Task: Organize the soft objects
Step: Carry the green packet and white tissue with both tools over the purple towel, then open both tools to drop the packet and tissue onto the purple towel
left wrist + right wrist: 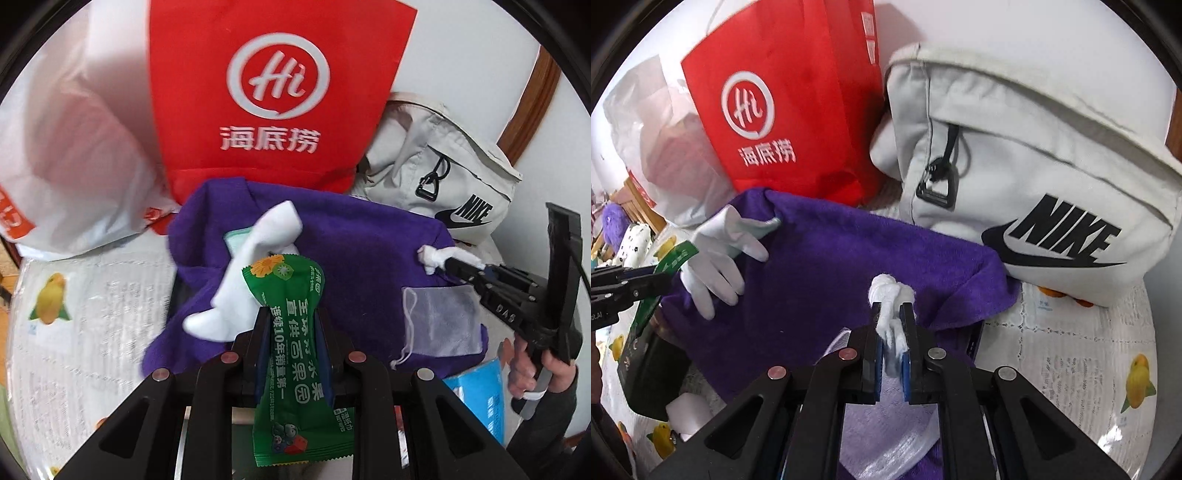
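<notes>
My left gripper (290, 314) is shut on a green wet-wipe packet (291, 354), which stands up between the fingers over a purple towel (354, 251). A white glove (251, 266) lies on the towel just beyond the packet. My right gripper (891, 314) is shut on a knotted white cotton wad (891, 295), also above the purple towel (831, 266). In the left wrist view the right gripper (452, 264) comes in from the right with the white wad (432, 256) at its tip. In the right wrist view the left gripper (653, 271) shows at the left edge beside the white glove (720, 254).
A red non-woven bag (273, 92) stands behind the towel, a white plastic bag (74, 155) to its left, a grey Nike bag (1034, 177) to its right. A small mesh pouch (439, 321) lies on the towel. The table wears a printed cloth (1071, 354). A blue packet (480, 402) lies near the hand.
</notes>
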A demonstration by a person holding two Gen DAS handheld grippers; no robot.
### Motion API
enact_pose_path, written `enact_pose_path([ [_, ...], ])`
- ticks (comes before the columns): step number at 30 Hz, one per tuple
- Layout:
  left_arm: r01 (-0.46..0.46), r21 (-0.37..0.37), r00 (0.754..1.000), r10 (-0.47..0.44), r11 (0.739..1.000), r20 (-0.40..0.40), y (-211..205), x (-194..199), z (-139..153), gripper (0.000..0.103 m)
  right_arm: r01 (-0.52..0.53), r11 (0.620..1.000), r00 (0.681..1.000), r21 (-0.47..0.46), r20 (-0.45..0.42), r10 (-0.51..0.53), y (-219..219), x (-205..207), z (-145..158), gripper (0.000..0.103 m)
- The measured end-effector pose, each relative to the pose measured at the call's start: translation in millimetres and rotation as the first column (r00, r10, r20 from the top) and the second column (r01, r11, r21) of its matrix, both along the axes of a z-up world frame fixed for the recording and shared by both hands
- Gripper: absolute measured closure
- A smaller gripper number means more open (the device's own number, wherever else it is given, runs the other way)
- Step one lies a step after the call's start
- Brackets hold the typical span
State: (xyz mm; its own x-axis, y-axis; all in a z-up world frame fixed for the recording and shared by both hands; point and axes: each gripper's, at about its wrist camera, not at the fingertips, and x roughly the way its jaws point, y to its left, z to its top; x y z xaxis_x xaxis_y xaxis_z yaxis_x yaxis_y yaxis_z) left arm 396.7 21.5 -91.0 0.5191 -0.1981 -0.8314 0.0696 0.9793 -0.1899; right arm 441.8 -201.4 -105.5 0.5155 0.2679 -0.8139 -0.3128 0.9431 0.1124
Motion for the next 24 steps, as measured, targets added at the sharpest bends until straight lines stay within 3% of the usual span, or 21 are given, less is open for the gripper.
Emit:
enact_pose_path([
  [10,-0.008,-0.015,0.995,0.007,1.000,-0.095,-9,42,-28,0.080,-0.010,1.000,0.999,-0.004,-0.034,0.010,2,6,-7,0.093],
  [13,-0.019,-0.024,0.996,0.017,1.000,-0.091,-11,50,-29,0.079,-0.017,1.000,0.999,-0.008,-0.035,0.017,4,6,-8,0.082],
  [15,-0.028,-0.016,0.996,0.027,0.999,-0.090,-12,55,-30,0.078,-0.012,1.000,1.000,-0.005,-0.026,0.012,5,6,-6,0.061],
  [17,-0.044,-0.015,0.994,0.042,0.999,-0.098,-11,59,-34,0.078,-0.010,1.000,1.000,0.000,-0.013,0.010,5,2,-2,0.053],
  [20,-0.066,-0.026,0.992,0.063,0.997,-0.105,-10,64,-36,0.072,-0.020,1.000,1.000,0.000,0.006,0.020,5,-3,4,0.047],
  [22,-0.079,-0.019,0.991,0.077,0.997,-0.111,-9,63,-36,0.055,-0.020,1.000,1.000,-0.007,0.014,0.020,5,-6,8,0.045],
  [24,-0.081,-0.012,0.992,0.080,0.997,-0.100,-10,61,-35,0.051,-0.019,1.000,1.000,-0.005,0.014,0.019,4,-11,10,0.045],
])
